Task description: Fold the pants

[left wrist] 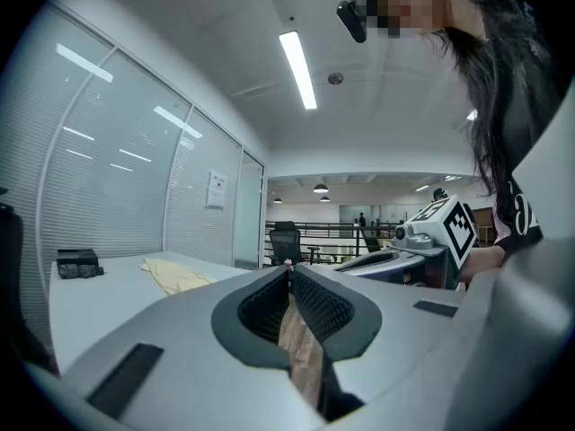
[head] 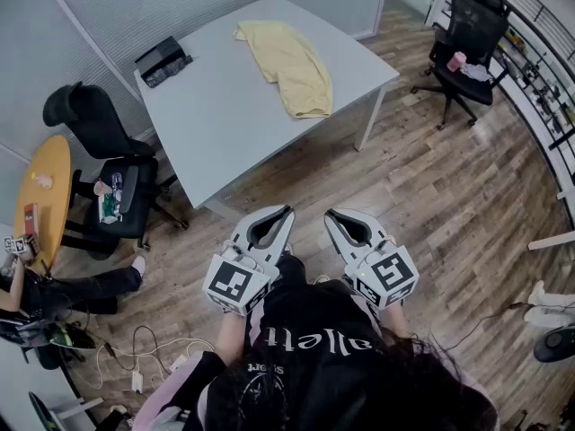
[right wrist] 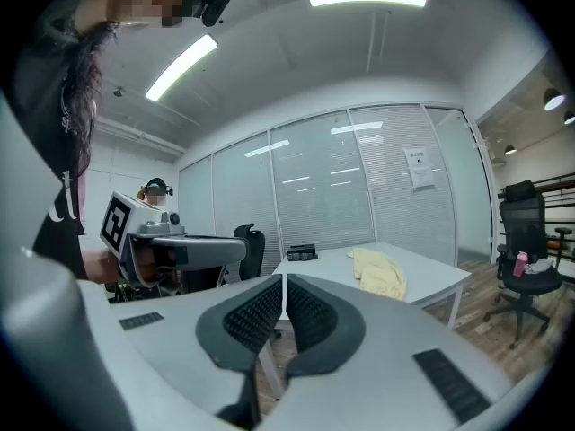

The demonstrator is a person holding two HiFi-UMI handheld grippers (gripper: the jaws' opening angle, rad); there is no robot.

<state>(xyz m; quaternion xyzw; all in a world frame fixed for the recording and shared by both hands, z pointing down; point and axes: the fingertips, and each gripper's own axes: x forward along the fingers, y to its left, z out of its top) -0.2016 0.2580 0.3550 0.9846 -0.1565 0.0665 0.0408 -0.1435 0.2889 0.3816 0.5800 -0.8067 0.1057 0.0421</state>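
Observation:
Pale yellow pants (head: 289,65) lie crumpled on the far right part of the grey table (head: 225,115); they also show as pants (left wrist: 175,275) in the left gripper view and pants (right wrist: 379,272) in the right gripper view. My left gripper (head: 286,210) and right gripper (head: 329,214) are held side by side over the wooden floor, short of the table's near edge and well away from the pants. Both are shut with nothing between the jaws. From the left gripper (left wrist: 289,271) the other tool shows on the right; from the right gripper (right wrist: 284,279) it shows on the left.
A black box (head: 163,61) sits at the table's far left corner. A black office chair (head: 106,169) stands left of the table, another chair (head: 467,39) at the far right. A round orange table (head: 40,196) and a seated person are at the left; cables (head: 144,353) lie on the floor.

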